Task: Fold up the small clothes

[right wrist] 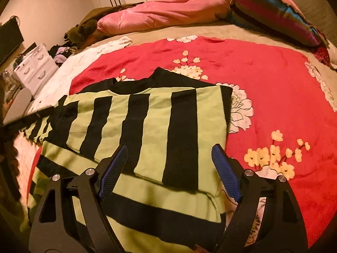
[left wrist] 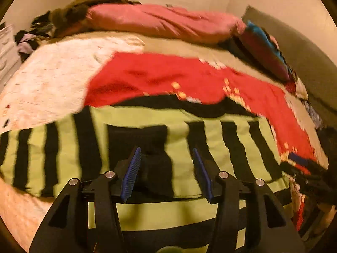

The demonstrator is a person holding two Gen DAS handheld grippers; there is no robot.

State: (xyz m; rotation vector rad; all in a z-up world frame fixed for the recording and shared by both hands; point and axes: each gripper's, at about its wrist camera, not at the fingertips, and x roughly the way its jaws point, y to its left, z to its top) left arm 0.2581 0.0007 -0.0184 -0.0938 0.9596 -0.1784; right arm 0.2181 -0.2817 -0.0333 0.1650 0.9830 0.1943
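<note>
A green and black striped sweater (right wrist: 147,122) lies on the red flowered blanket (right wrist: 273,84), with one sleeve folded across its body. It also shows in the left wrist view (left wrist: 63,143). My right gripper (right wrist: 169,154) is open and empty, just above the folded sleeve near the sweater's right edge. My left gripper (left wrist: 166,156) is open and empty, over the sweater's middle where a black patch lies. The right gripper's black body (left wrist: 305,177) shows at the right edge of the left wrist view.
A pink duvet (right wrist: 164,14) and a striped pillow (right wrist: 273,12) lie at the far side of the bed. A white blanket (left wrist: 52,80) lies left of the red one. White drawers (right wrist: 35,67) and a clothes pile (right wrist: 61,52) stand left of the bed.
</note>
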